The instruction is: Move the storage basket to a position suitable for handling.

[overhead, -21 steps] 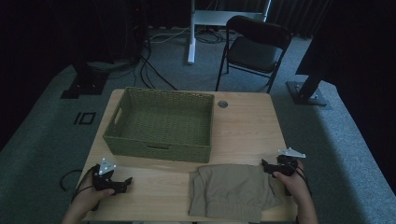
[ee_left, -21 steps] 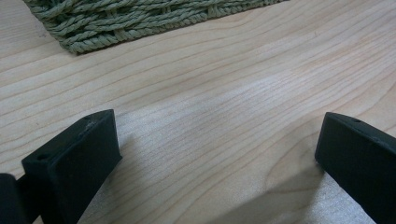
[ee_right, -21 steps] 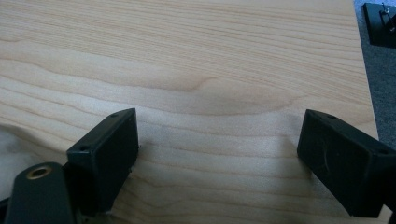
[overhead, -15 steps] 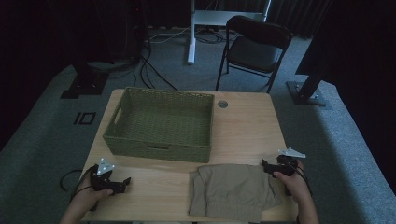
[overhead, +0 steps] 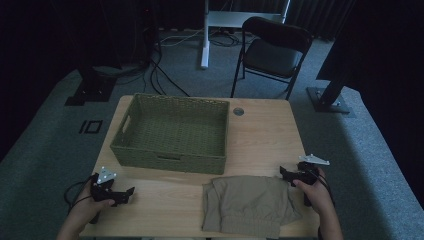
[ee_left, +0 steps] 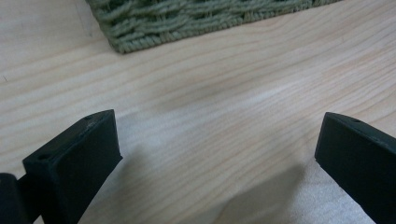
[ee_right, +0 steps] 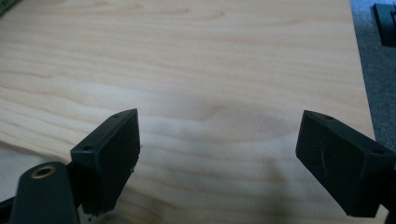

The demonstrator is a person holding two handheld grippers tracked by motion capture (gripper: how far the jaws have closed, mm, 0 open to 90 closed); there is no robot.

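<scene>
1. Where the left gripper's own view looks along its jaws, left gripper (ee_left: pixel 219 154) spread wide, nothing between the jaws but bare wood; in the high view, left gripper (overhead: pixel 125 194) low over the table's near-left corner, gripped by the left hand (overhead: pixel 92 200).
2. Right gripper (ee_right: pixel 217 154) likewise released, jaws far apart over bare wood; in the high view, right gripper (overhead: pixel 286 173) near the table's right edge, gripped by the right hand (overhead: pixel 312 190), grey three-cornered plate on top.
3. Folded khaki garment (overhead: pixel 250 205) flat on the table at near centre-right, its right edge just beside the right gripper; contact between them not discernible.
4. Green woven basket (overhead: pixel 172 162) on the far-left half of the table, beyond the garment and apart from both grippers; its corner (ee_left: pixel 140 37) at the top of the left gripper view.
5. Light wooden table (overhead: pixel 265 135) with a small round grommet (overhead: pixel 238 111) near the far edge.
6. Black folding chair (overhead: pixel 272 50) on grey carpet beyond the table, cables on the floor to the far left.
</scene>
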